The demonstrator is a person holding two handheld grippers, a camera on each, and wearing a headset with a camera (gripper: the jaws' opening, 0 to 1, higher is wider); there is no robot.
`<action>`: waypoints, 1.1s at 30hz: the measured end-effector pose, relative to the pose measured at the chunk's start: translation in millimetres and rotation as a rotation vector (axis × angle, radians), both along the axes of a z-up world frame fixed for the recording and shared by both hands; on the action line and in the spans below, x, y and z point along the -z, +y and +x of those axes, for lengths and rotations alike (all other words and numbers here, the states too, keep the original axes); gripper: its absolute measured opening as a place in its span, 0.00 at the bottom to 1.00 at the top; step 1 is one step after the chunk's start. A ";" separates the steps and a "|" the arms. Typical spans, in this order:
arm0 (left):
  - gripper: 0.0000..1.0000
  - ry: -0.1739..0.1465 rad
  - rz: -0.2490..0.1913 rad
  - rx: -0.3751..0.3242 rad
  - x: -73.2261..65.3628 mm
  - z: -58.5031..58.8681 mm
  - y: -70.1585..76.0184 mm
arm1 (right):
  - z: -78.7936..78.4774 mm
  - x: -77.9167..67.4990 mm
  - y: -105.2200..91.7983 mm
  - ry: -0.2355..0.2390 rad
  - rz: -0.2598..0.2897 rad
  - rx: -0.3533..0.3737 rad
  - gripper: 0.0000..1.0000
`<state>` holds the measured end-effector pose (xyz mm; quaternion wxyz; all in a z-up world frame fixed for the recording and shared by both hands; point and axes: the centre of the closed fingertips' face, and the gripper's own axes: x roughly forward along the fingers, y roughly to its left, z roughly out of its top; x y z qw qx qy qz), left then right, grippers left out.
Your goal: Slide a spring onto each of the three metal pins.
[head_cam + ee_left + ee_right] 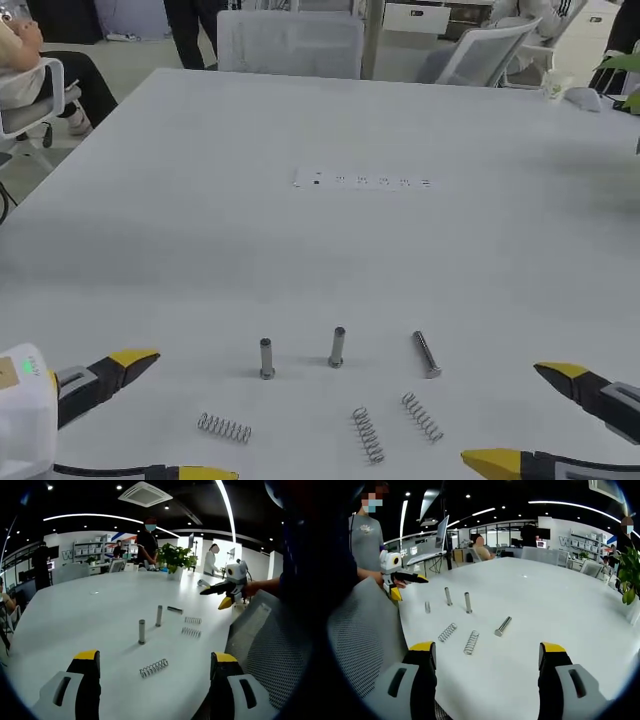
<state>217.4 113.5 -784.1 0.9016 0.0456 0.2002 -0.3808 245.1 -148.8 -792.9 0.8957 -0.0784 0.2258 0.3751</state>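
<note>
head view: three pins in a row at lower centre of the white table [320,230]. left pin [266,358] and middle pin [337,347] upright, wider end down; right pin [426,354] flat on its side. just below them, nearer the bottom edge, three loose springs: left spring [224,428], middle spring [367,434], right spring [422,416], all lying down, none on a pin. left gripper [170,415] in the lower left corner, right gripper [525,416] in the lower right, both spread wide, gripping nothing, apart from the parts.

left gripper view: own yellow tips wide at the bottom, left spring [153,667] between and just above them; left pin [142,631] higher, remaining pins and springs trailing toward right of centre.

right gripper view: own tips wide at the bottom; right pin [502,626] flat at centre, two springs just left of it, upright pins higher.

judged as the very start: nothing picked up, no spring seated. next calls for closing on one spring by its side, lifting, turning its axis upright, lining its bore over an upright pin's top, then lowering. lying pin probably needs standing up or steadying with the other gripper.
</note>
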 end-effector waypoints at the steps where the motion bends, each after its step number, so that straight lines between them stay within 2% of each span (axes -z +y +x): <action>1: 0.89 -0.001 0.000 0.000 -0.1 0.0 -0.1 | 0.2 -0.2 -0.1 -0.001 0.001 0.001 0.85; 10: 0.88 -0.002 -0.001 0.003 -0.7 -0.4 -0.9 | -1.2 3.0 -1.1 0.009 -0.003 0.005 0.84; 33: 0.87 -0.006 -0.003 -0.001 -2.3 0.2 0.6 | 1.3 -1.2 -1.8 0.010 -0.011 0.008 0.82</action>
